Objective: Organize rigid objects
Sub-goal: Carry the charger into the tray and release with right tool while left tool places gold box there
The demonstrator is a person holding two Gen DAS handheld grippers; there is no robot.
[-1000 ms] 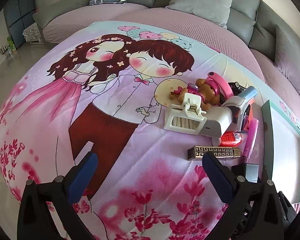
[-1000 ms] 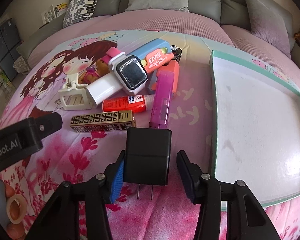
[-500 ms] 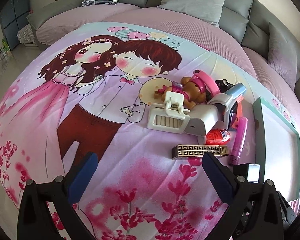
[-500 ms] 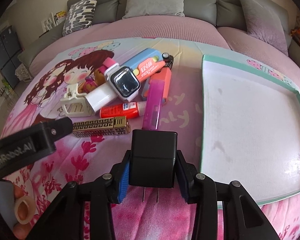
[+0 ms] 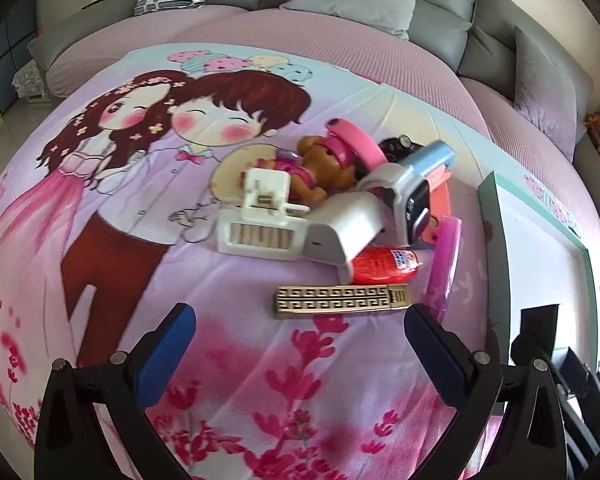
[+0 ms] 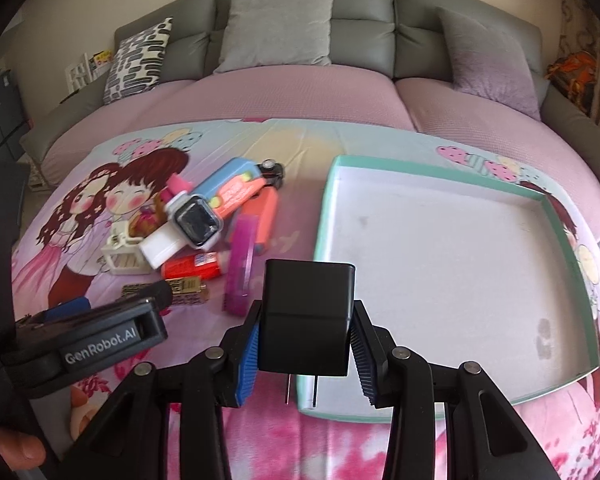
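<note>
My right gripper (image 6: 304,344) is shut on a black plug charger (image 6: 306,316), held above the near left edge of the white tray with a teal rim (image 6: 324,216); the tray also shows in the left wrist view (image 5: 496,220). My left gripper (image 5: 300,344) is open and empty, just short of a gold-patterned box (image 5: 342,300). Behind it lies a pile: a white hair clip (image 5: 260,224), a smartwatch (image 5: 412,200), a red tube (image 5: 384,266), a pink comb (image 5: 444,260) and a toy bear (image 5: 324,172).
The pile and tray lie on a cartoon-printed sheet (image 5: 140,200) over a pink bed. Grey cushions (image 6: 280,28) line the back. The left gripper body (image 6: 92,340) sits left of my right gripper.
My right gripper closed on the black charger, lifted it and carried it right toward the tray. My left gripper moved closer to the gold box.
</note>
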